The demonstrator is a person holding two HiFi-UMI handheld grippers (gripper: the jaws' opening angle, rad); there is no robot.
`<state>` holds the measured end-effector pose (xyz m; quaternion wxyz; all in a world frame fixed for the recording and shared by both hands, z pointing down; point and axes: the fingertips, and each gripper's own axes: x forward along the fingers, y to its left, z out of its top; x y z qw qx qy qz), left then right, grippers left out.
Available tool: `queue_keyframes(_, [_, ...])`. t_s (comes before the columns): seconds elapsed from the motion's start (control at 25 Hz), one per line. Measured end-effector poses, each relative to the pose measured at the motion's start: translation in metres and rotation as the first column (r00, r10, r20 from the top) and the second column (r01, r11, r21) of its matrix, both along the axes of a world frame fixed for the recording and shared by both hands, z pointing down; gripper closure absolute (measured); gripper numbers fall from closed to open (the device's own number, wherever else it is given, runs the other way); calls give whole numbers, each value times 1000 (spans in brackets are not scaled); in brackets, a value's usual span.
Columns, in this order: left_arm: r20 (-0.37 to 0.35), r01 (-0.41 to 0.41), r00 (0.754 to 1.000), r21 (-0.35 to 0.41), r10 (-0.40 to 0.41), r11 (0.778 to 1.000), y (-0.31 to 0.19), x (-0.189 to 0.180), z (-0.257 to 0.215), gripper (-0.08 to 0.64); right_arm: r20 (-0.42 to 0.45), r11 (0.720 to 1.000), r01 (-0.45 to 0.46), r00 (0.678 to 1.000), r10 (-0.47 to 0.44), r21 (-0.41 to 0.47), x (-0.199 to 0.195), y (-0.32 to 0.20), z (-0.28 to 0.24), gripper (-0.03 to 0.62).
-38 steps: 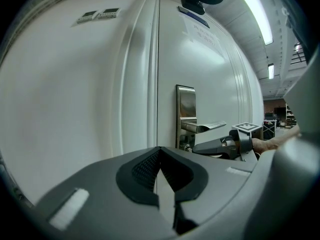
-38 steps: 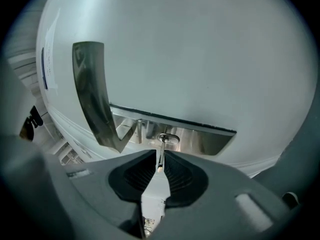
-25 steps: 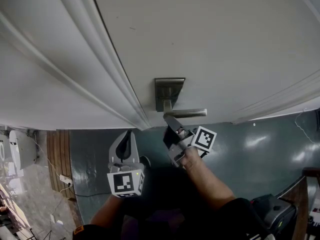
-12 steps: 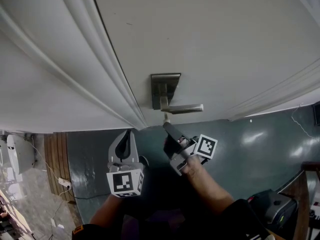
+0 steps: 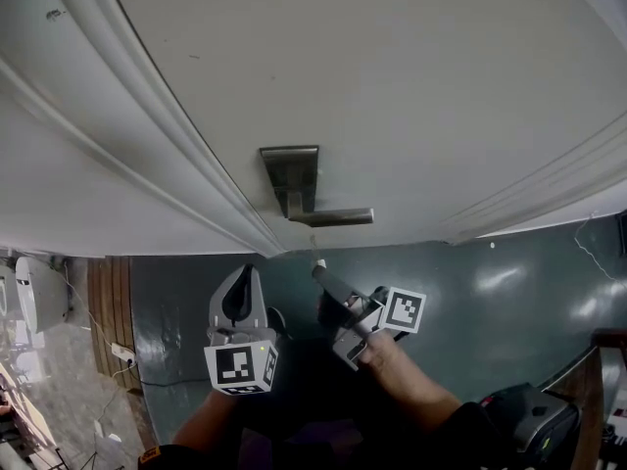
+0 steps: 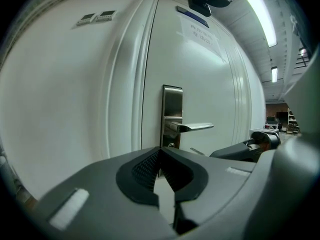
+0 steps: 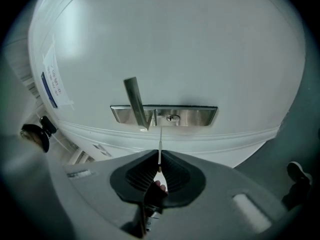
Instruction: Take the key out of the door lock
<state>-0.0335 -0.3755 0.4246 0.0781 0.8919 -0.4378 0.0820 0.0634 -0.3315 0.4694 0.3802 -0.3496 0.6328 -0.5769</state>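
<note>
while i watch from the head camera, my left claw (image 5: 244, 274) hangs nearest me, low in front of the door and apart from it. its jaws are closed tip to tip with nothing between them. just to its right, my right claw (image 5: 321, 274) is clenched on the key (image 7: 160, 149), and the hand (image 5: 375, 349) that grips this claw shows right behind it. the key's coloured head sits pinched deep between the dark pads. its thin blade sticks forward past the fingertips and points at the door.

the key is out of the lock. in the right gripper view its tip stops short of the lock plate (image 7: 165, 115), with a strip of white door showing between tip and metal. the tip lines up a little to one side of the keyhole (image 7: 172, 117).

beyond the key, the brushed-metal plate carries a lever handle (image 5: 333, 217) that juts out from it. in the left gripper view the keyhole sits on the plate just under that handle. the white door (image 5: 411, 76) fills the space behind, with a moulded frame (image 5: 147, 135) beside it. a printed notice (image 6: 199, 33) is fixed high on the panel, too small to read. a glossy dark green floor (image 5: 509, 292) spreads beneath both claws.
</note>
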Motion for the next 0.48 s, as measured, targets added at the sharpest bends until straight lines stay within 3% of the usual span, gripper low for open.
queue_keyframes(0.2, [7,69,998,-7,-69,998,21,18,-3,541,-9,996,88,996,-88,18,13,17,-6,577])
queue_keyframes(0.48, [15,182,983,-32,-181,983,48,30,-9,541,-105,978,203,975,-196,52,27,29,-11,577])
